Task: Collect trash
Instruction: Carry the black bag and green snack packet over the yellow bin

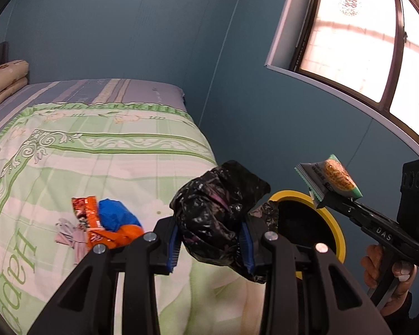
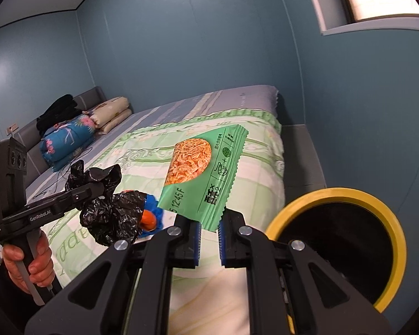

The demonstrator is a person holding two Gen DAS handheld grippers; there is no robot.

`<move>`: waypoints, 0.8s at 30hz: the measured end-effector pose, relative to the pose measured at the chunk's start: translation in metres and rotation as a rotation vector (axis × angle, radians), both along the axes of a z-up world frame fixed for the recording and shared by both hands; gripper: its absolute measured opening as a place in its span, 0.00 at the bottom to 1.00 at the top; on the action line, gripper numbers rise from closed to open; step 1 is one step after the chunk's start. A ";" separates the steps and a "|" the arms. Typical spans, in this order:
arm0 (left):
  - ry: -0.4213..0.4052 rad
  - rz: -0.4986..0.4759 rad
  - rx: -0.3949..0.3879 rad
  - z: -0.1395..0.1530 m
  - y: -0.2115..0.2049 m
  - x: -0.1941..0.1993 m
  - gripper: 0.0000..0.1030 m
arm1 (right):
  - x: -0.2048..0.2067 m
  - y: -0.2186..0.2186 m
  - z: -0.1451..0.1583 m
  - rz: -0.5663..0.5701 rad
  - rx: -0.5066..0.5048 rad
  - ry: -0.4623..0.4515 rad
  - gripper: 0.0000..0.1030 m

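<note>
Blue-walled bedroom: a bed (image 1: 103, 150) under a green patterned quilt fills the left and centre of both views, a bright window (image 1: 357, 42) at upper right. In the left wrist view, the left claw (image 1: 209, 243) is closed around a crumpled black plastic bag (image 1: 218, 212) at lower centre, which hides part of the quilt behind it. Left of it on the quilt lie an orange wrapper (image 1: 88, 217), a blue-and-orange bundle (image 1: 117, 220) and a scrap of pale cloth (image 1: 69, 236), close together. In the right wrist view, the right claw (image 2: 209, 240) pinches the lower edge of a green snack packet (image 2: 201, 173), upright at centre. A yellow-rimmed bin (image 2: 335, 195) with a black interior stands beside the bed at lower right, near both claws. Folded bedding (image 2: 69, 136) sits at the headboard, at left.
</note>
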State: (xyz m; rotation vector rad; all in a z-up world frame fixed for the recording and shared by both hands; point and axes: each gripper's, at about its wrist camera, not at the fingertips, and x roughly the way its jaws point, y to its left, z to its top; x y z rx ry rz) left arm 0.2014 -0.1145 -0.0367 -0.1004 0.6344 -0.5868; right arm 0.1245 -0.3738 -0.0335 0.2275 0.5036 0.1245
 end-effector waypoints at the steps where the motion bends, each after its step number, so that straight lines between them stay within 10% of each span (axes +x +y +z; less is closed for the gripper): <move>1: 0.002 -0.011 0.001 -0.001 -0.006 0.000 0.32 | -0.001 -0.003 -0.001 -0.014 -0.005 -0.001 0.09; 24: 0.073 -0.261 0.057 -0.052 -0.147 0.017 0.32 | -0.003 -0.094 -0.049 -0.280 -0.002 0.081 0.09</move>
